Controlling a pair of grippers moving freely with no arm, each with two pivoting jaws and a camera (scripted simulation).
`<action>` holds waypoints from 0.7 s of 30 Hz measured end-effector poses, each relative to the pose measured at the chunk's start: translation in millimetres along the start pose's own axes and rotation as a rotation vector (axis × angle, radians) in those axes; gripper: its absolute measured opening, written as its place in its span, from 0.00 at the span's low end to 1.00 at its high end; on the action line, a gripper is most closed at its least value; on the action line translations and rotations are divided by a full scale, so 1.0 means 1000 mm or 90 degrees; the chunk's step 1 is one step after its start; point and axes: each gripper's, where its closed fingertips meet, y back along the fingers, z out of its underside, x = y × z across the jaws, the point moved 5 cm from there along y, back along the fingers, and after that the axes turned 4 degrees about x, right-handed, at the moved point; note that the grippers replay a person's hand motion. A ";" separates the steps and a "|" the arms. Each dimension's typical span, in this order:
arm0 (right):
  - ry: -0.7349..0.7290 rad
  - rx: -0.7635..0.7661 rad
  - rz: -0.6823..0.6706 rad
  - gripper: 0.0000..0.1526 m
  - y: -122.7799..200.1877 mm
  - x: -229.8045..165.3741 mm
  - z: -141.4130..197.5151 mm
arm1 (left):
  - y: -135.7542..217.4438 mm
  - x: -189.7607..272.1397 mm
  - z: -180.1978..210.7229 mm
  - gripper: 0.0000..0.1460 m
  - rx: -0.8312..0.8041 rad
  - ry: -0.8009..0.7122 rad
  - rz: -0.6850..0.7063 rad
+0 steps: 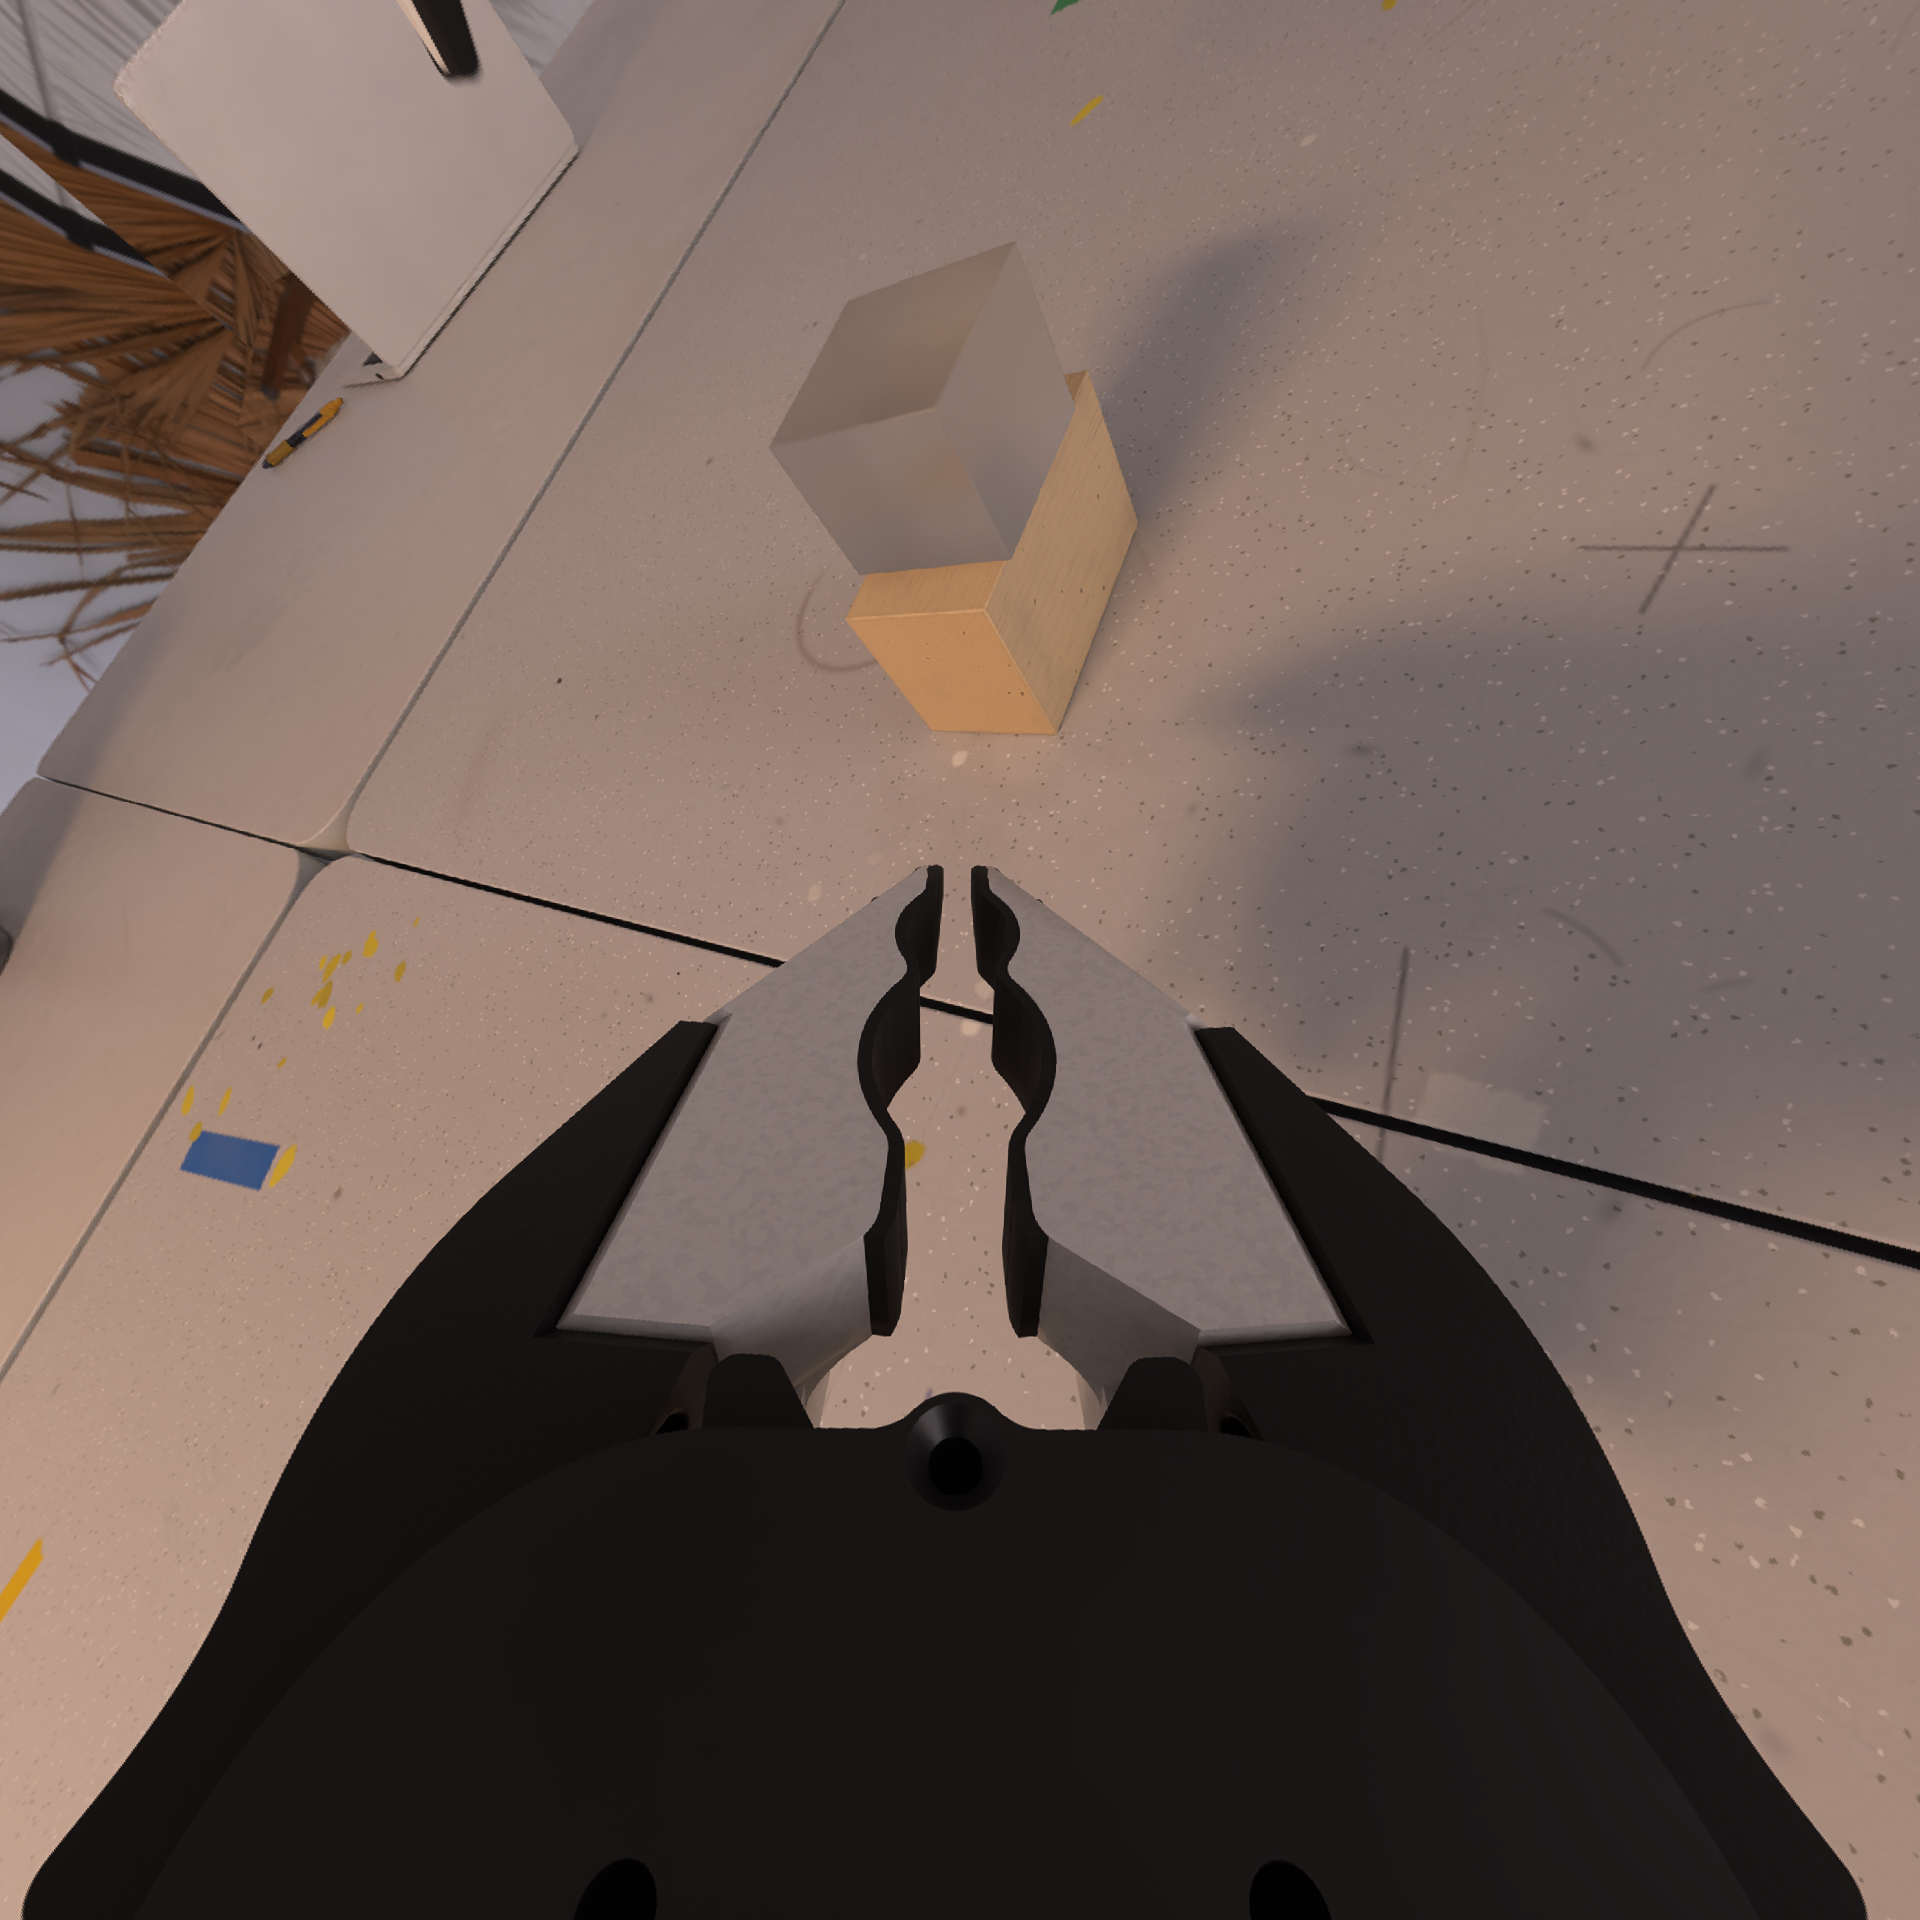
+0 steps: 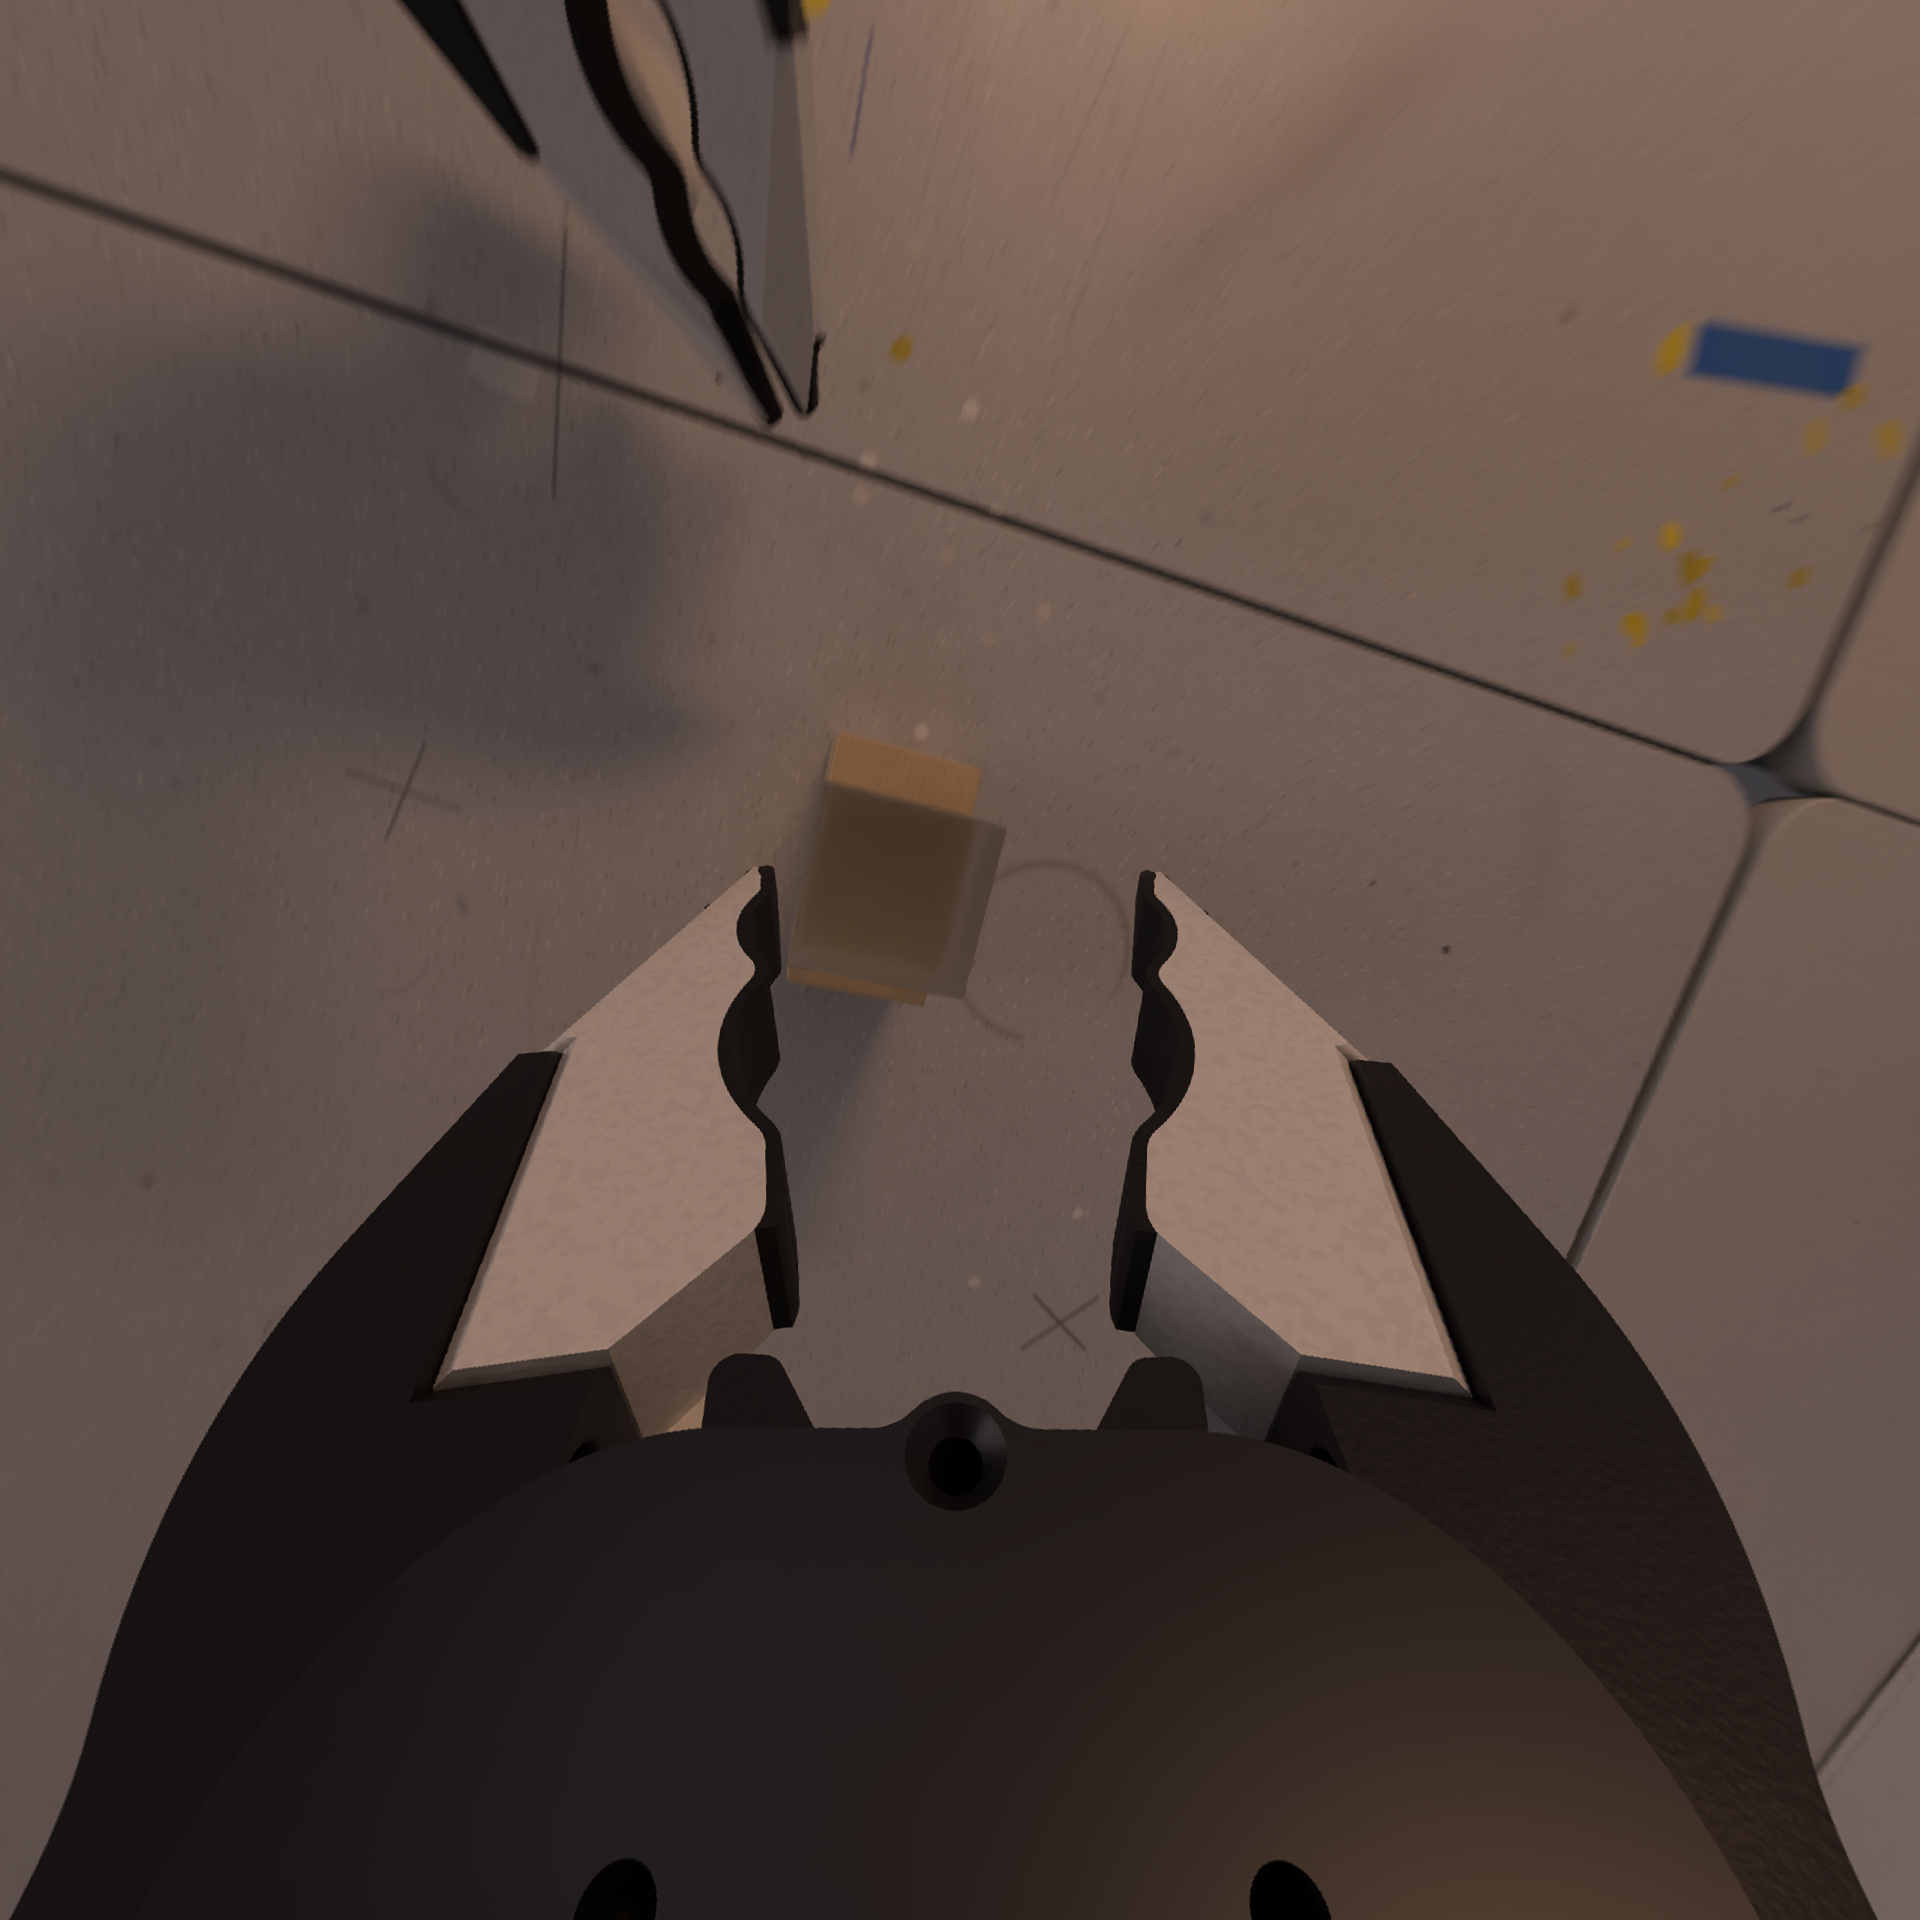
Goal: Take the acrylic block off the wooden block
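A frosted clear acrylic block [image 1: 925, 416] sits on top of a light wooden block [image 1: 997, 623] on the pale speckled table. My left gripper [image 1: 953, 878] is shut and empty, hovering short of the stack. In the right wrist view I look down on the acrylic block [image 2: 894, 904], with the wooden block [image 2: 904, 774] showing under it. My right gripper [image 2: 954, 883] is open above the stack, which lies nearer the left finger. The left gripper [image 2: 727, 260] shows at the top of the right wrist view.
Dark seams [image 1: 1558, 1169] divide the table panels. A blue tape patch [image 1: 231, 1158] and yellow flecks mark the table. A pale board [image 1: 343, 177] and a yellow-black pen [image 1: 301, 431] lie at the far left, by a table edge with dry palm leaves beyond.
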 end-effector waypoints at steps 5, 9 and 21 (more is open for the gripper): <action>-0.030 0.193 0.121 0.44 0.025 -0.014 0.002 | -0.001 0.002 0.001 0.04 0.005 0.030 0.029; -0.085 0.365 0.214 0.44 0.036 -0.034 0.025 | -0.002 0.003 0.002 0.03 -0.001 0.112 0.085; -0.196 0.566 0.140 0.54 -0.048 -0.030 0.079 | -0.020 -0.021 -0.027 0.03 0.025 0.514 0.394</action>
